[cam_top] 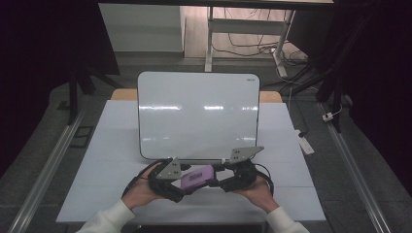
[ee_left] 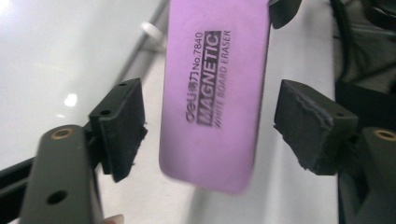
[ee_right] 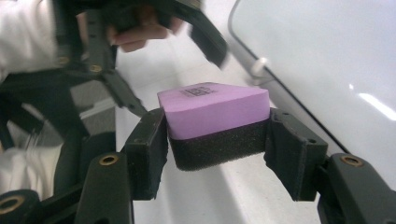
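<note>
Handoff going on at the bottom center of the high view: the right gripper [ee_right: 217,140] has its fingers clamped on the purple eraser [ee_right: 212,109], while the left gripper [ee_left: 210,126] fingers stand apart around its other end. The grip is mostly on the soft foam, so I'd guess it could twist or drop onto the worktop [cam_top: 111,145] before it reaches the whiteboard [cam_top: 197,114].

A white table [cam_top: 121,145] stood on a grey floor [cam_top: 43,136], its top pale and plain, with tan wooden corners showing at the far edge. On it sat a whiteboard [cam_top: 197,114] with rounded corners and a dark rim, its glossy face catching ceiling lights; whether it lay flat or was propped could not be told. The board stood toward the far middle of the tabletop, its near edge short of the table's front strip.
</note>
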`<state>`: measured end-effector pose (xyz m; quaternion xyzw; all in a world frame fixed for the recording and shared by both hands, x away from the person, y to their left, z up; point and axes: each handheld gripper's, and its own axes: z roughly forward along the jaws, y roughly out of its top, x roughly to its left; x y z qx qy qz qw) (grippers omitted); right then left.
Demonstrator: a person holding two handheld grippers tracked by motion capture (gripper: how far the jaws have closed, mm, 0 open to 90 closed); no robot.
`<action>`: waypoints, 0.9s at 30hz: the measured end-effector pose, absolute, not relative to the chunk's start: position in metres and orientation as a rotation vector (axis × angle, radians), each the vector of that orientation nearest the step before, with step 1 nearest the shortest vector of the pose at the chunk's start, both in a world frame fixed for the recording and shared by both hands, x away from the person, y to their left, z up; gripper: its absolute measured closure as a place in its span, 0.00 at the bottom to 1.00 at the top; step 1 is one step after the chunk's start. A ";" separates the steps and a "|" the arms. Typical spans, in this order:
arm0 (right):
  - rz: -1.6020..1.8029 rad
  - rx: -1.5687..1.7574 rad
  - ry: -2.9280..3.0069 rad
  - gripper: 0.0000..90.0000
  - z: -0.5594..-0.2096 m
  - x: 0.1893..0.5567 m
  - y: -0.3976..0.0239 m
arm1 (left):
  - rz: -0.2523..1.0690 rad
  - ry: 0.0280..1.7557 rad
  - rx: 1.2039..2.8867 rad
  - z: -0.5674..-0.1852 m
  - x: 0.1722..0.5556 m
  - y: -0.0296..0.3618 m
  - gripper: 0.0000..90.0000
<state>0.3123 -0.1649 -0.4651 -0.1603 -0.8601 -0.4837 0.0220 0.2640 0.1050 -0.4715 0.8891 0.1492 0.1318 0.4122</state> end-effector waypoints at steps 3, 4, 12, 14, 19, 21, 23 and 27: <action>-1.522 -0.604 -2.649 0.45 -0.465 0.315 -0.168 | 0.414 0.414 2.187 -0.467 0.256 0.108 0.26; -1.526 -0.645 -2.643 0.45 -0.466 0.316 -0.169 | 0.439 0.424 2.180 -0.466 0.255 0.108 0.27; -1.544 -0.828 -2.557 0.45 -0.469 0.318 -0.167 | 0.599 0.467 2.192 -0.468 0.247 0.093 0.31; -1.547 -0.842 -2.528 0.45 -0.470 0.318 -0.166 | 0.630 0.475 2.205 -0.470 0.247 0.089 0.34; -1.548 -0.949 -2.450 0.45 -0.471 0.318 -0.165 | 0.682 0.467 2.241 -0.475 0.246 0.081 0.42; -1.556 -0.962 -2.423 0.45 -0.471 0.318 -0.164 | 0.711 0.467 2.255 -0.476 0.246 0.078 0.46; -1.563 -0.967 -2.401 0.45 -0.471 0.318 -0.164 | 0.742 0.460 2.267 -0.478 0.246 0.076 0.50; -1.562 -0.975 -2.391 0.45 -0.470 0.316 -0.161 | 0.825 0.436 2.281 -0.480 0.243 0.073 0.60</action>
